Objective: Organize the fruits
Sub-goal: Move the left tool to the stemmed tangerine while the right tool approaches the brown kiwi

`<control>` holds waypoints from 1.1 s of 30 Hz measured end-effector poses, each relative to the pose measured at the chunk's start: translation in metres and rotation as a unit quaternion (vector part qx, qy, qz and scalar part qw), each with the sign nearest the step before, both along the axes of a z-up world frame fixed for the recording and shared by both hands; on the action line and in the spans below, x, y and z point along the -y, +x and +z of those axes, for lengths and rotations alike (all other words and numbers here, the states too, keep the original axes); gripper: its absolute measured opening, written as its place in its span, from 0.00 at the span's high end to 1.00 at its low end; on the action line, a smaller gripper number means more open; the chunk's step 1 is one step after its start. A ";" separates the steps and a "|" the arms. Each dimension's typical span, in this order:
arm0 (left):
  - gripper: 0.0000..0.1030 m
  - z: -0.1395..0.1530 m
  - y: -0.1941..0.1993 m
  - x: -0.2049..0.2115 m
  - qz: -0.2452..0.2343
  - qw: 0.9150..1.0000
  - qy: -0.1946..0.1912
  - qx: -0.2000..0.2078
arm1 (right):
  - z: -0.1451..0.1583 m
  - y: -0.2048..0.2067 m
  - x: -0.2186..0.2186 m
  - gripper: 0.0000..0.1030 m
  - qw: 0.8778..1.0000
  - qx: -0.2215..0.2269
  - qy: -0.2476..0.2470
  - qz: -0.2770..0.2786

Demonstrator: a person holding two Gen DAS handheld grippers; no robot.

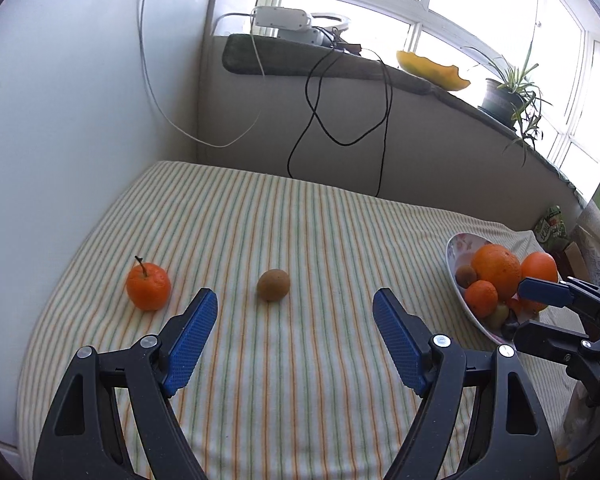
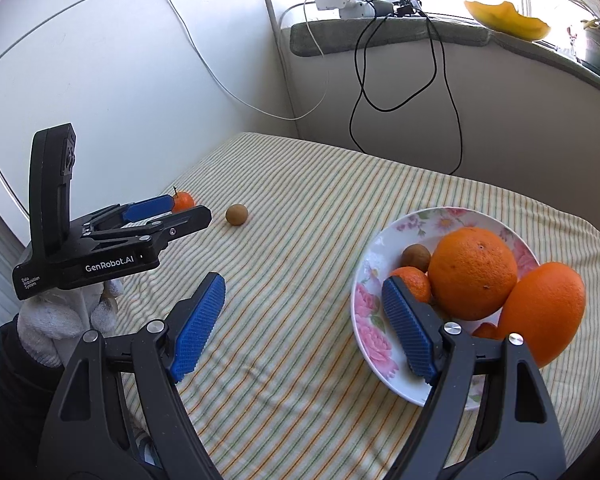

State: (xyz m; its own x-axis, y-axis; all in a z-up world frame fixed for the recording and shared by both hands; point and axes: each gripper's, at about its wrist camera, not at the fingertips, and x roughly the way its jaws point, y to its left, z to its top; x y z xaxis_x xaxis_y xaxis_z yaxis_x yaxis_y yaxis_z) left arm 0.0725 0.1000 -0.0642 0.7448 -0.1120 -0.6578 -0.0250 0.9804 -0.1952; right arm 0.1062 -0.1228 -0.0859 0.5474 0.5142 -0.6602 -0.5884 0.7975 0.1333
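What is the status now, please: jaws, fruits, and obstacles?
Left gripper and right gripper: jaws open, empty. Small stemmed orange mandarin and brown round kiwi loose on striped cloth, outside flowered white plate. Path clear.

Orange tangerine point(image 1: 148, 286); brown kiwi point(image 1: 273, 285); striped cloth point(image 1: 300, 232); pink-flowered white plate point(image 2: 370, 308).

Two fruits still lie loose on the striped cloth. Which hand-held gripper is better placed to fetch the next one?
Left. The left hand-held gripper is open, with the kiwi just ahead between its fingers and the tangerine nearby. The right hand-held gripper, also open, sits beside the plate, farther from both.
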 end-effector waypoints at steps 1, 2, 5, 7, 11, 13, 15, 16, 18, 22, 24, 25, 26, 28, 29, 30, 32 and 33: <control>0.22 -0.001 -0.001 -0.004 0.004 1.000 0.000 -0.001 | -0.001 0.002 -0.005 0.19 1.000 -0.001 -0.001 0.004; 0.22 -0.003 -0.002 -0.009 0.009 1.000 0.000 -0.002 | -0.002 0.004 -0.008 0.19 1.000 -0.003 -0.001 0.007; 0.22 -0.006 -0.004 -0.023 0.023 1.000 0.001 -0.005 | -0.004 0.009 -0.023 0.19 1.000 -0.005 -0.001 0.018; 0.22 -0.009 -0.005 -0.033 0.033 0.999 -0.001 -0.007 | -0.005 0.012 -0.032 0.19 1.000 -0.004 -0.003 0.025; 0.22 -0.013 -0.007 -0.049 0.048 0.999 -0.005 -0.010 | -0.008 0.018 -0.048 0.19 0.999 -0.006 -0.003 0.039; 0.22 -0.014 -0.007 -0.057 0.054 0.998 -0.005 -0.011 | -0.010 0.021 -0.056 0.20 0.999 -0.008 -0.003 0.045; 0.24 -0.016 -0.006 -0.062 0.058 0.998 -0.009 -0.011 | -0.013 0.024 -0.064 0.25 0.999 -0.008 -0.008 0.051; 0.24 -0.017 -0.006 -0.065 0.061 0.998 -0.012 -0.011 | -0.014 0.026 -0.068 0.26 0.999 -0.009 -0.010 0.053; 0.24 -0.019 -0.005 -0.070 0.064 0.998 -0.014 -0.010 | -0.018 0.030 -0.076 0.27 0.998 -0.012 -0.013 0.057; 0.30 -0.024 0.000 -0.078 0.064 0.998 -0.017 -0.015 | -0.027 0.037 -0.091 0.31 0.998 -0.017 -0.020 0.063; 0.33 -0.027 0.002 -0.080 0.063 0.998 -0.019 -0.019 | -0.032 0.040 -0.097 0.35 0.997 -0.020 -0.023 0.065; 0.33 -0.029 0.003 -0.080 0.063 0.998 -0.019 -0.021 | -0.035 0.043 -0.100 0.36 0.997 -0.022 -0.024 0.066; 0.35 -0.030 0.004 -0.081 0.062 0.998 -0.019 -0.022 | -0.037 0.044 -0.102 0.36 0.997 -0.023 -0.024 0.066; 0.38 -0.032 0.007 -0.080 0.058 0.998 -0.020 -0.026 | -0.042 0.049 -0.108 0.36 0.997 -0.028 -0.026 0.064; 0.39 -0.033 0.008 -0.080 0.057 0.998 -0.018 -0.028 | -0.044 0.051 -0.110 0.36 0.997 -0.031 -0.026 0.065; 0.39 -0.034 0.009 -0.079 0.055 0.998 -0.016 -0.029 | -0.045 0.053 -0.113 0.37 0.997 -0.034 -0.026 0.064; 0.40 -0.035 0.011 -0.078 0.053 0.998 -0.012 -0.032 | -0.048 0.059 -0.119 0.44 0.997 -0.041 -0.026 0.065; 0.41 -0.036 0.012 -0.078 0.053 0.998 -0.012 -0.034 | -0.050 0.062 -0.123 0.50 0.996 -0.044 -0.028 0.065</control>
State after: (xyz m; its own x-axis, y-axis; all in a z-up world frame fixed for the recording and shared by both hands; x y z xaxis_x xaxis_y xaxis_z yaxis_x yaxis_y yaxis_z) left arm 0.0841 0.1784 -0.1000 0.7076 -0.0523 -0.7046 -0.1414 0.9666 -0.2137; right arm 0.1677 -0.0001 -0.1361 0.4165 0.5387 -0.7324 -0.6756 0.7224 0.1472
